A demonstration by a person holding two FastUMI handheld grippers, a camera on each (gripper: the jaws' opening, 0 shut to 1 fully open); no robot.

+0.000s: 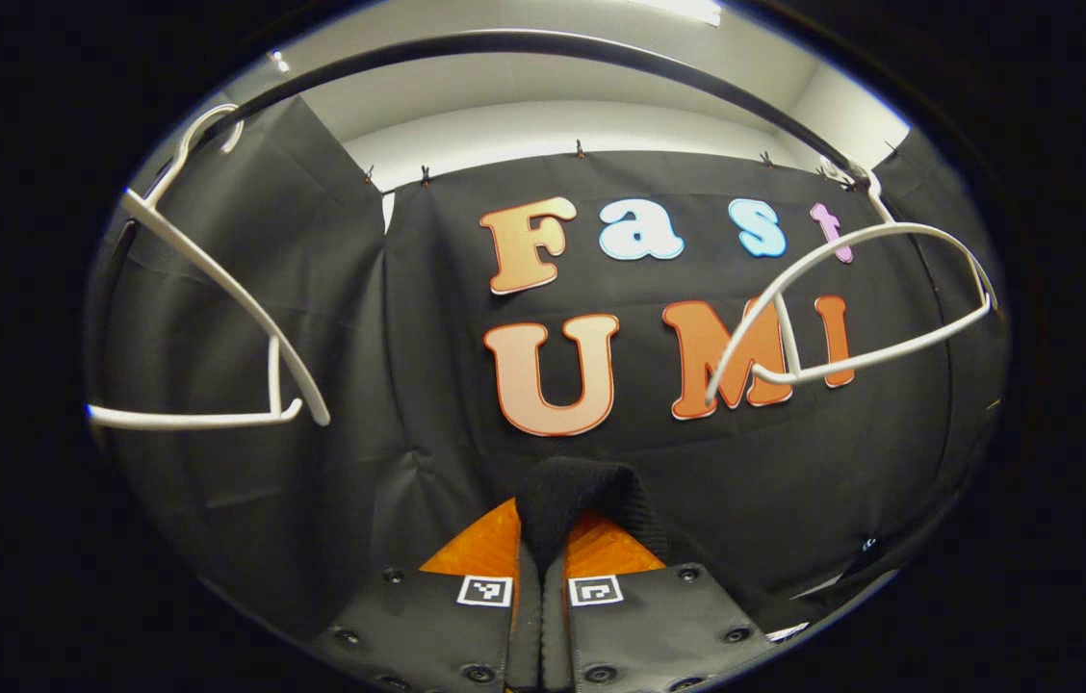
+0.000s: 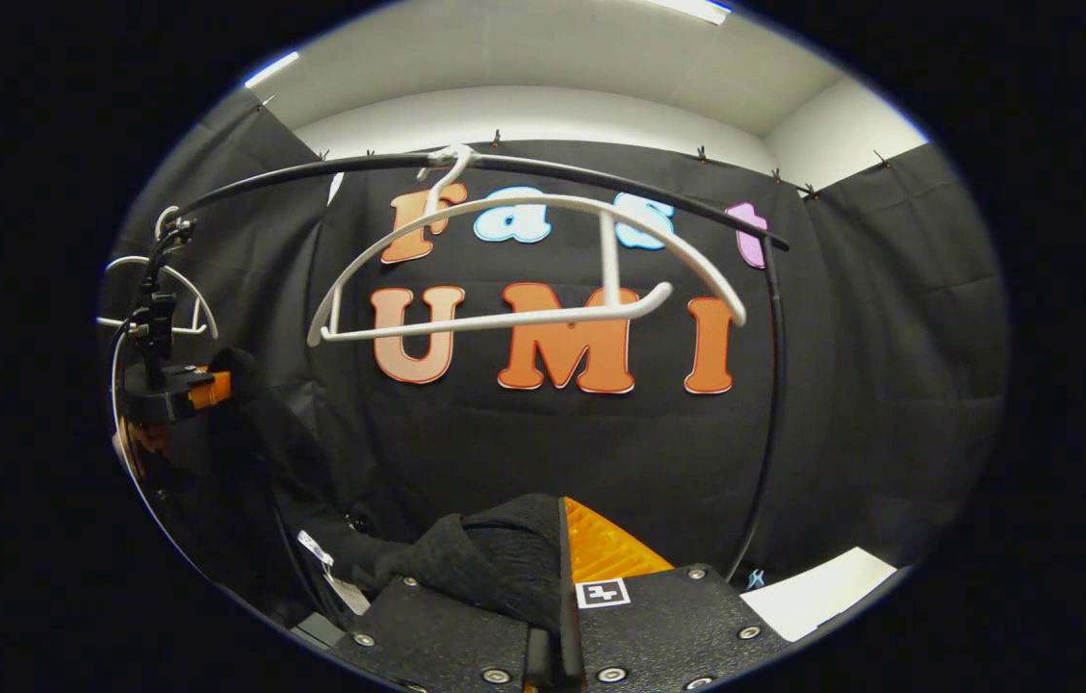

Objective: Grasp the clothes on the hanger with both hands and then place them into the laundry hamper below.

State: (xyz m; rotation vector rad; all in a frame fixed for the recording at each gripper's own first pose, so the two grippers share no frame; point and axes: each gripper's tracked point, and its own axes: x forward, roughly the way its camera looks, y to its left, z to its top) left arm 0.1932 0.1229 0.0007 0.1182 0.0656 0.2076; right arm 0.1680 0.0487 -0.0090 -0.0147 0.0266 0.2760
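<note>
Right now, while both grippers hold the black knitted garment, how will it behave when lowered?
The black garment looks like soft knit, so it will probably sag between the left gripper and right gripper. Its ribbed texture suggests little slipping. It seems light and not fragile.

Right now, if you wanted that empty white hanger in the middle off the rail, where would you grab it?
Probably the straight lower bar of the white hanger, beside its upright strut, coming from the front and pinching it top and bottom. It is thin, nearly level and bare, and lifting there should unhook it from the rail.
</note>
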